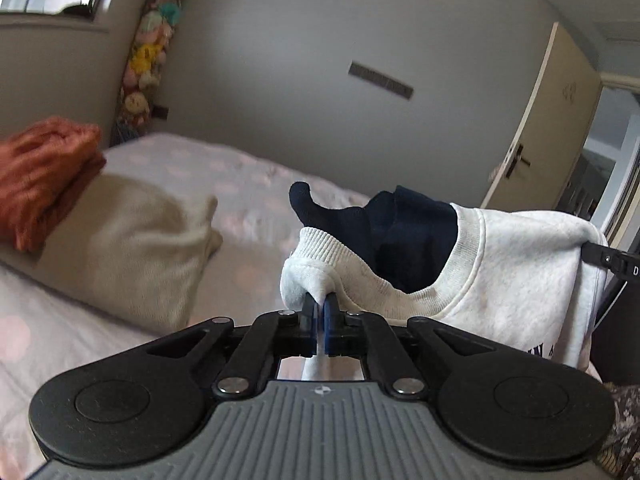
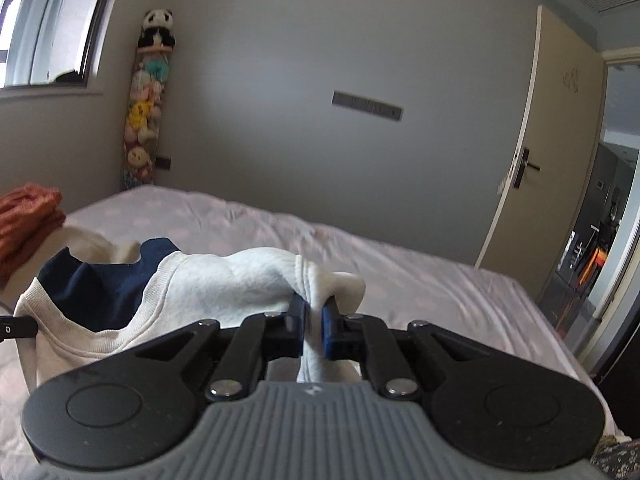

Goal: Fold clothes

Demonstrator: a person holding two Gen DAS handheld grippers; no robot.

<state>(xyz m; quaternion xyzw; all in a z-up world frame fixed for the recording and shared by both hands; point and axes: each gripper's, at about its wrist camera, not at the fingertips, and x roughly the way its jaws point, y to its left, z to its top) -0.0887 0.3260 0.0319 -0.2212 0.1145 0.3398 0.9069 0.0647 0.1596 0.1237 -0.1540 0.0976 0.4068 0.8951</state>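
Observation:
A pale grey sweatshirt with a ribbed collar and a dark navy lining hangs in the air above the bed, stretched between both grippers. My left gripper is shut on a bunched fold of its left shoulder. In the right wrist view the same sweatshirt spreads leftward, and my right gripper is shut on its right shoulder seam. Dark printed letters show on the garment's front at the lower right of the left wrist view. Its lower part is hidden below the grippers.
The bed has a pale pink spotted sheet. A cream garment with a folded orange one on top lies at the left. A column of plush toys stands in the corner. A beige door is open at right.

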